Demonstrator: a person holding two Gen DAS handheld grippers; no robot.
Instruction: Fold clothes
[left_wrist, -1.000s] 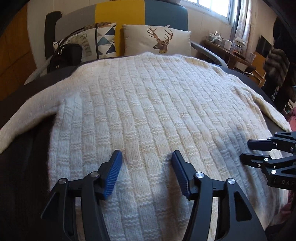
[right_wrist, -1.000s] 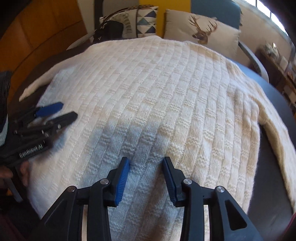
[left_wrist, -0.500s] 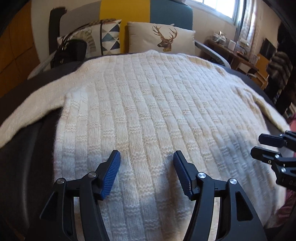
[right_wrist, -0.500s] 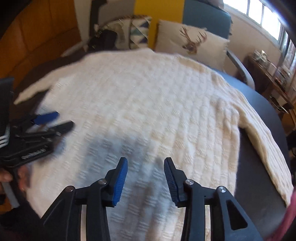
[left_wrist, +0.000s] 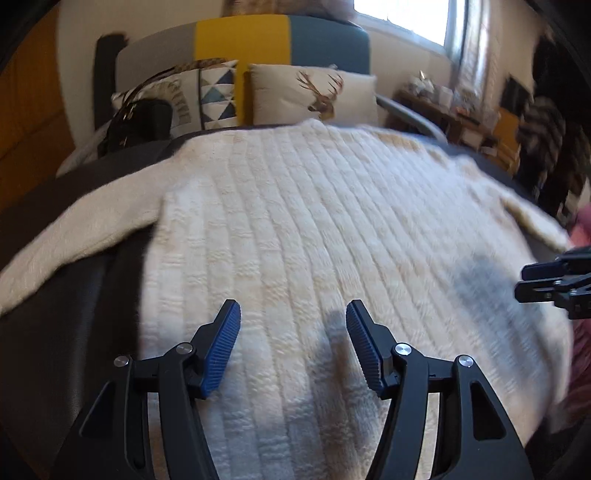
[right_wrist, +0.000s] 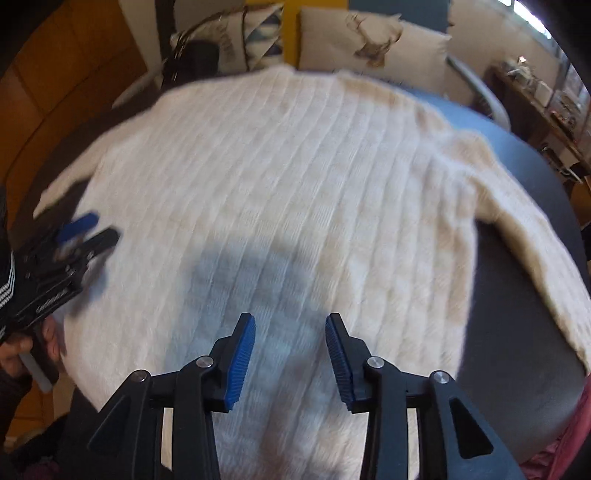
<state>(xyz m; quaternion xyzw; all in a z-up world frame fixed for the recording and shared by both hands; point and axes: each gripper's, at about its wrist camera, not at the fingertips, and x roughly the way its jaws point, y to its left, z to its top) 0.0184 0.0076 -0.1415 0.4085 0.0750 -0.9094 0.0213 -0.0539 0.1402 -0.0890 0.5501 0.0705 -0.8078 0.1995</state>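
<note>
A cream ribbed knit sweater (left_wrist: 314, 229) lies spread flat across a dark grey round table (left_wrist: 66, 332), one sleeve (left_wrist: 74, 229) trailing off to the left and the other sleeve (right_wrist: 528, 229) reaching down the right edge. Near the left side, the left gripper (left_wrist: 293, 345) hovers above the sweater's near hem, its blue-padded jaws spread wide and holding nothing. To its right, the right gripper (right_wrist: 290, 352) hangs over the same hem, jaws likewise parted and empty. At the far side of the table sit a black handbag (left_wrist: 144, 122), a triangle-patterned cushion (left_wrist: 214, 96) and a beige cushion with a deer print (left_wrist: 314, 96), propped against a grey, yellow and teal sofa back (left_wrist: 258, 40). A cluttered wooden side table (left_wrist: 443, 107) stands at far right under a bright window (left_wrist: 402, 18).
</note>
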